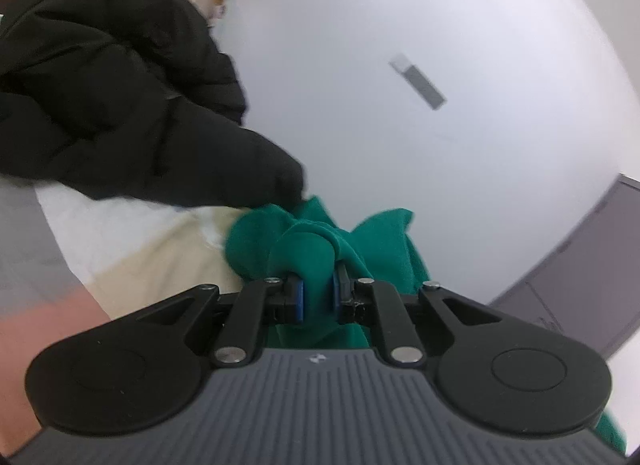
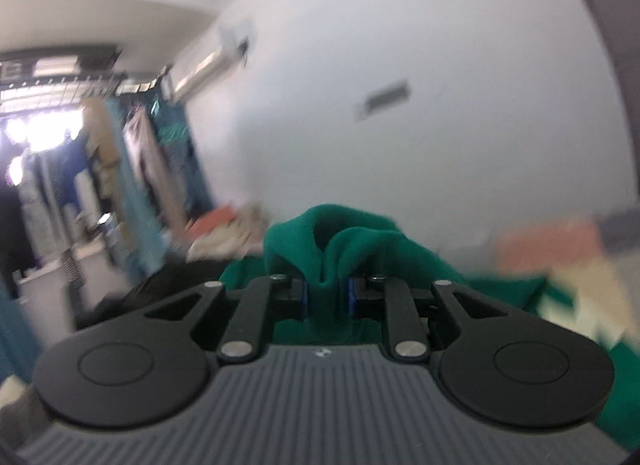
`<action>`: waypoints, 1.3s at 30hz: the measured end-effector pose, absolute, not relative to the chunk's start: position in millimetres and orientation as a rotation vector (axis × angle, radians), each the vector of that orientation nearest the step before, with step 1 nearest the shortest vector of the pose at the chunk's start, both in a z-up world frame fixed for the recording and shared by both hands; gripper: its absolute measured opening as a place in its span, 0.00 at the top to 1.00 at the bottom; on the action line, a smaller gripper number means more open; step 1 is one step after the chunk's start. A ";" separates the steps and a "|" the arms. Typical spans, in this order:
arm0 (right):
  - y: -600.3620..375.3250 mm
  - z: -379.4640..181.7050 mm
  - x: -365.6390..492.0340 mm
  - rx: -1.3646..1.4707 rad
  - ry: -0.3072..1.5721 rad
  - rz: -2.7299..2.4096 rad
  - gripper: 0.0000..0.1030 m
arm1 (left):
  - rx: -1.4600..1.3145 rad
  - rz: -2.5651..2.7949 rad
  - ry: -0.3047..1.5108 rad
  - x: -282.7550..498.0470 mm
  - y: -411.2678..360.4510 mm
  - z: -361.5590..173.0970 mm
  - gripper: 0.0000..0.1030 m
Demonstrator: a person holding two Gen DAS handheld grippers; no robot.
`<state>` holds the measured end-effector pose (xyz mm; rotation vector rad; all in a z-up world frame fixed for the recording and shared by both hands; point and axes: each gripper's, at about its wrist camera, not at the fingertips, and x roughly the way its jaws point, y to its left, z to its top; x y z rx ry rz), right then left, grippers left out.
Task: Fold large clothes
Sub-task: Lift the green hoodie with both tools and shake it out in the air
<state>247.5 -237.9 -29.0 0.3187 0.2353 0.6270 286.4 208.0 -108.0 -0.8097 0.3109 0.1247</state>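
Left gripper [image 1: 318, 299]: nearly closed, its blue pads [image 1: 299, 301] pinching a bunched fold of the green garment [image 1: 280, 241]; the cloth rises from between the jaws toward 12 o'clock and spills over to 1 o'clock.
Right gripper [image 2: 326, 299]: also nearly closed, gripping another bunch of the same green garment [image 2: 340, 249], which humps up at 12 o'clock just past the jaws.
Key relation: each hand holds its own part of one garment, so neither is nearer; the cloth presumably runs from one gripper to the other, and that span is the long axis the next move turns on. How taut it is I cannot tell, as neither view shows the other gripper.
Garment look: deep green, soft, thick like fleece or sweatshirt cloth, crumpled into rounded folds, not yet flat; more of it trails at 4 o'clock in both views.
Where it lies: partly lifted in the grippers, the rest draped over the cream and white bedding [image 1: 160, 249] at 10 o'clock in the left view.
Black padded jacket [image 1: 108, 77]: farther off at 10 to 11 o'clock, one sleeve end touching or just beside the green cloth.
Wall [image 1: 400, 25]: plain and white, beyond, at 12 to 2 o'clock.
Clothes rack [image 2: 132, 137]: far off at 9 to 10 o'clock in the right view, blurred.
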 end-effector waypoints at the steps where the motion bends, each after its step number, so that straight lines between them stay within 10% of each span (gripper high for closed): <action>1: -229.7 -36.6 243.1 0.316 0.282 0.651 0.80 | -0.808 0.146 0.327 293.2 211.5 -112.2 0.86; 13: -117.5 -136.6 229.3 0.070 0.785 0.776 0.80 | -0.849 0.231 0.512 338.6 264.7 -186.7 0.83; 16: -120.2 -132.8 233.1 0.079 0.790 0.769 0.79 | -0.852 0.219 0.508 326.3 262.5 -178.0 0.74; 18: -122.1 -135.4 232.4 0.089 0.793 0.763 0.78 | -0.835 0.219 0.508 322.3 259.9 -174.6 0.44; 20: -126.9 -136.1 227.5 0.094 0.786 0.757 0.77 | -0.822 0.215 0.500 314.8 256.6 -168.4 0.36; 30: -155.4 -126.6 221.6 0.201 0.766 0.729 0.21 | -0.751 0.265 0.381 240.6 224.8 -122.3 0.25; 39: -214.6 -95.2 247.0 0.355 0.660 0.566 0.20 | -0.671 0.075 0.329 243.6 181.3 -100.1 0.24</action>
